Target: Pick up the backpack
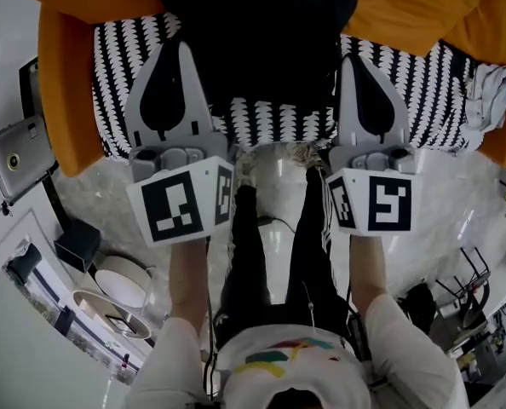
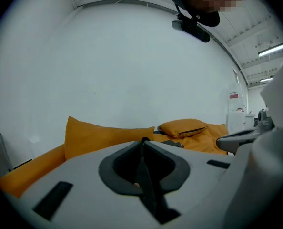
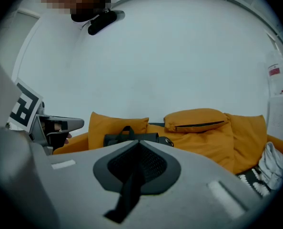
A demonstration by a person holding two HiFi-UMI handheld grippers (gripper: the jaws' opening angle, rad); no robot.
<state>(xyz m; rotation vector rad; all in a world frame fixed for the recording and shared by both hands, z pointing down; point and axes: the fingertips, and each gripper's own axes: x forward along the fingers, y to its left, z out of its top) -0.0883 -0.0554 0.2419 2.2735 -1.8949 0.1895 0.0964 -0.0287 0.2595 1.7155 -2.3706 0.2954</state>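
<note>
A black backpack [image 1: 253, 32] lies on the orange sofa [image 1: 66, 83], on a black-and-white patterned cover [image 1: 117, 66]. In the right gripper view the backpack [image 3: 132, 138], its top handle upright, sits just past my jaws. The left gripper view catches only a dark sliver of the backpack [image 2: 172, 143]. My left gripper [image 1: 178, 45] is to the pack's left and my right gripper [image 1: 361, 58] to its right, both over the sofa's front edge. Both are shut with nothing between the jaws, as the left gripper [image 2: 144, 141] and right gripper [image 3: 137, 142] show in their own views.
Orange cushions [image 3: 196, 119] lean at the sofa's back against a white wall. A white cloth [image 1: 487, 96] lies at the sofa's right end. A silver case [image 1: 14, 156] stands left of the sofa. A black box [image 1: 78, 244] and round items [image 1: 121, 284] sit on the floor by my legs.
</note>
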